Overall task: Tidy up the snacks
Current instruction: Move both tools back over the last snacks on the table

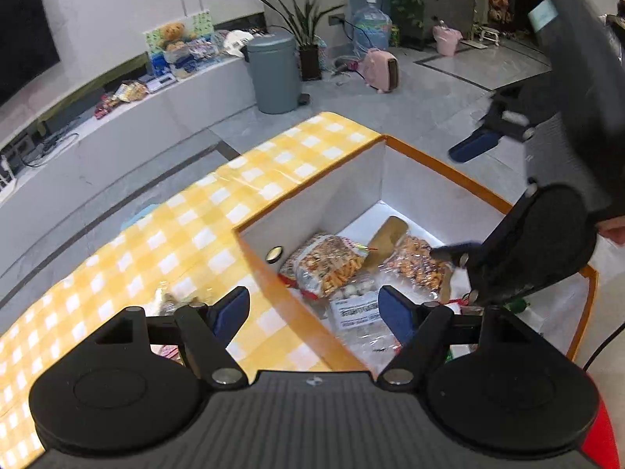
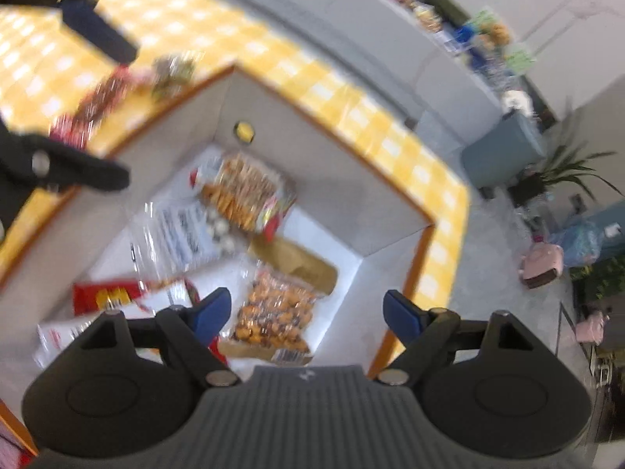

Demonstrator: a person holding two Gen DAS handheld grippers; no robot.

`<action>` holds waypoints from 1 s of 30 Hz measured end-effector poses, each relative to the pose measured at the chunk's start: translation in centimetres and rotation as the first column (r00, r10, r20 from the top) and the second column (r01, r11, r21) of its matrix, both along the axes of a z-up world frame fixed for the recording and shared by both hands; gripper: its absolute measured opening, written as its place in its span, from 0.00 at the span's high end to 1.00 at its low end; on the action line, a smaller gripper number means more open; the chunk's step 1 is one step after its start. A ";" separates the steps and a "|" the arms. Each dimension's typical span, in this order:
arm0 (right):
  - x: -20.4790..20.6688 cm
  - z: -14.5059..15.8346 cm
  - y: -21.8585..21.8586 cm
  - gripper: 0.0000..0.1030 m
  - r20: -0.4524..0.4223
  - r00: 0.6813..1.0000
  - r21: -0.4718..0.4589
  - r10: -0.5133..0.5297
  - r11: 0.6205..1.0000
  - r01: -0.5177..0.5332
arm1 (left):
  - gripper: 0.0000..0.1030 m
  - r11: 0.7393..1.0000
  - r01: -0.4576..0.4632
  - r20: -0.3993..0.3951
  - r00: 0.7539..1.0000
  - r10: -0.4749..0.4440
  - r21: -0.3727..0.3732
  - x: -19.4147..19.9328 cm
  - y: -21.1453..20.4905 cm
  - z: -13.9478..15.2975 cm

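**Both grippers empty above the snack box**

Left wrist view: the left gripper [image 1: 314, 306] is spread wide, holding nothing, above the box [image 1: 312, 211] where the snack bags [image 1: 328, 269] lie.

Right wrist view, blurred: the right gripper [image 2: 306, 310] seems released too, over the same bags.

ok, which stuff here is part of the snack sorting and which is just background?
Job:
box
cracker bag
orange snack bag
red pack
loose snacks on tablecloth

Background:
bin
plant
pink heater
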State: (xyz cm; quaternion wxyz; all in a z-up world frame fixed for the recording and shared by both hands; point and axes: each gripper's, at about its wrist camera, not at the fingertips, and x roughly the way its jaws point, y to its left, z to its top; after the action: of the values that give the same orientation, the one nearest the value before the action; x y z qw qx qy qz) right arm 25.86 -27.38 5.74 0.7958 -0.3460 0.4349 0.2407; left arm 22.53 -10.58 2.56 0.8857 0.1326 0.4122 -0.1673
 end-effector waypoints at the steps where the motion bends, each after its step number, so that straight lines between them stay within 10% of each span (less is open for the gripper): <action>1: -0.4 0.7 0.1 0.20 0.020 1.000 0.026 -0.023 0.999 0.023 | 0.14 1.000 -0.010 0.008 1.000 0.010 -0.001 -0.3 0.4 0.1; 13: -9.0 3.2 3.4 0.19 0.144 0.976 0.286 -0.160 0.951 0.114 | 0.14 0.993 -0.113 0.103 0.988 0.116 -0.034 -5.3 5.6 0.9; 30: -19.8 -0.6 10.7 0.18 0.322 0.849 0.559 -0.419 0.808 0.187 | 0.14 0.940 -0.319 0.139 0.932 0.334 -0.120 -12.2 15.1 -3.5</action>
State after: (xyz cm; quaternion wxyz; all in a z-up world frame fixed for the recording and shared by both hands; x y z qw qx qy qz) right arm 6.06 -16.71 5.15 0.9623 -0.0925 0.2202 0.1302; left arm 10.32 4.55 -0.95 0.9362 0.0327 0.3490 -0.0263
